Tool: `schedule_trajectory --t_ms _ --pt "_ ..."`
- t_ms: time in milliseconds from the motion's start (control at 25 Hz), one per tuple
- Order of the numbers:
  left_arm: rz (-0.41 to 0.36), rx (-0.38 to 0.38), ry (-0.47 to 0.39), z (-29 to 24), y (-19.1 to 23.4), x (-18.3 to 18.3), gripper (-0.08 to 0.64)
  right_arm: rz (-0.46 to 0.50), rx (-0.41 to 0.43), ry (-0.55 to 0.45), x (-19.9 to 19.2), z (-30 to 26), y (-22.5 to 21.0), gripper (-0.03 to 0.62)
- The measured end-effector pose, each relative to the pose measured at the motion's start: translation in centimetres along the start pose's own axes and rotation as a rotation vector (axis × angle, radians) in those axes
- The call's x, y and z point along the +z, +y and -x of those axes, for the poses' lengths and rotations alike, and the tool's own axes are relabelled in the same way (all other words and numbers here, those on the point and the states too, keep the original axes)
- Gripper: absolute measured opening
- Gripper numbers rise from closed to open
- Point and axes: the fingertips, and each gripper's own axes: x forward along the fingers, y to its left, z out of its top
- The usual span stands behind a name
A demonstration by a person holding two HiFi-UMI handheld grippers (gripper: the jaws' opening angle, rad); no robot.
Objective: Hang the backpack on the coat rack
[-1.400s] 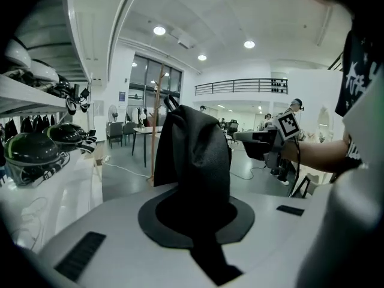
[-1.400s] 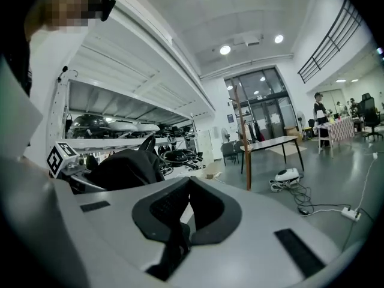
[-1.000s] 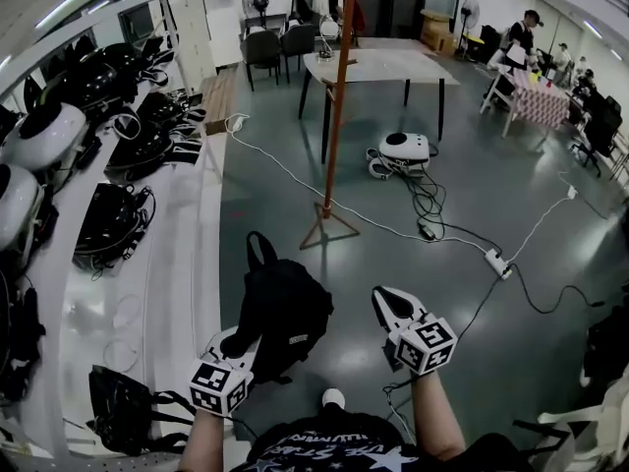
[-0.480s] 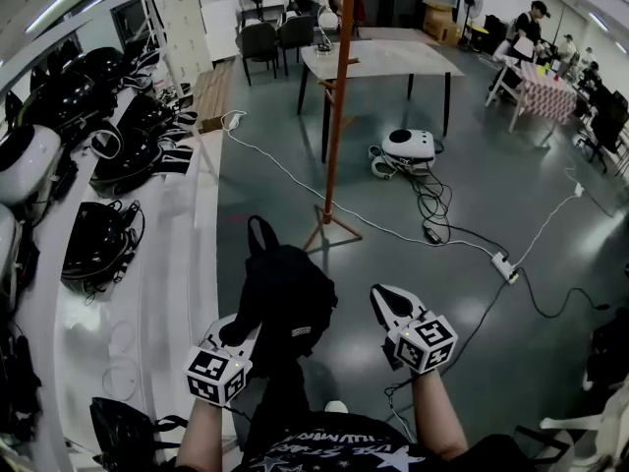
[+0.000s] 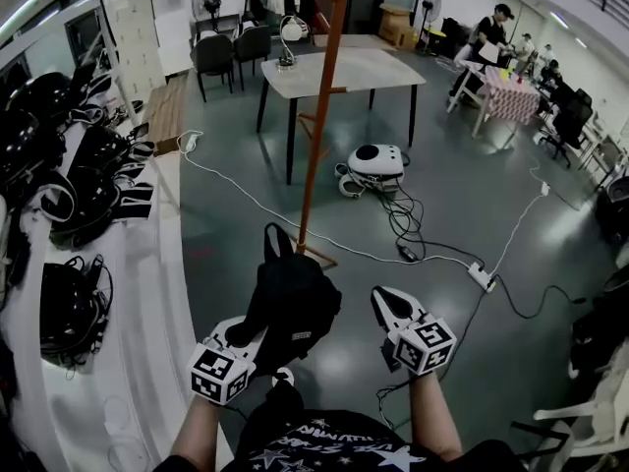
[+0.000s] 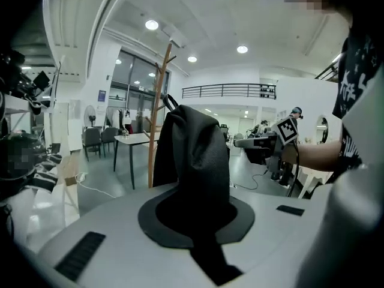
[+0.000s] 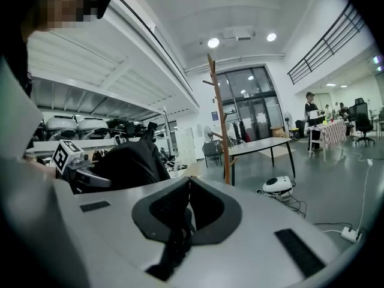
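Observation:
A black backpack (image 5: 295, 303) hangs from my left gripper (image 5: 244, 330), which is shut on its fabric low at the left of the head view. In the left gripper view the backpack (image 6: 198, 161) fills the space over the jaws, its loop handle on top. The orange wooden coat rack (image 5: 316, 136) stands straight ahead on the floor, its foot hidden behind the bag; it also shows as a coat rack (image 6: 157, 119) beyond the bag. My right gripper (image 5: 386, 303) is beside the bag at the right, shut and holding nothing; its jaws meet in the right gripper view (image 7: 188, 180).
A table (image 5: 344, 67) stands behind the rack, with chairs (image 5: 216, 52) farther back. A white round device (image 5: 378, 160), cables and a power strip (image 5: 482, 276) lie on the floor at the right. Shelves with black gear (image 5: 69, 303) run along the left. People sit at far right (image 5: 491, 37).
Both grippers and the backpack have come forward toward the coat rack, which now stands closer and more central. The left shelves have slid back past me. The grip is unchanged.

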Motion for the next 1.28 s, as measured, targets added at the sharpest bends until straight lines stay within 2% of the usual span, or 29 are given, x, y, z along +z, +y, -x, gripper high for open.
schedule_trajectory --t_ms 200,480,640,800,1120,1280 --pt "-0.067 -0.058 -0.021 -3.3 6.5 3.3 0.051 0.01 -0.05 -0.004 2.1 -6.6 -1.0 0.012" --pt "-0.171 -0.156 -0.013 -7.3 13.9 6.0 0.051 0.035 -0.091 -0.006 4.1 -13.6 -1.0 0.012" --pt "-0.19 -0.145 -0.015 -9.6 17.0 8.2 0.051 0.044 -0.094 0.002 4.8 -15.6 -2.6 0.012" --pt "-0.191 -0.126 -0.015 -12.6 19.3 10.3 0.051 0.024 -0.098 -0.01 5.4 -18.4 -5.4 0.012" --pt "-0.236 -0.233 0.023 -20.0 22.2 14.0 0.051 -0.045 -0.082 -0.047 6.4 -24.5 -13.1 0.012" --pt "-0.238 -0.237 0.035 -23.2 23.9 14.9 0.051 -0.07 -0.078 -0.059 6.9 -27.2 -16.8 0.012"
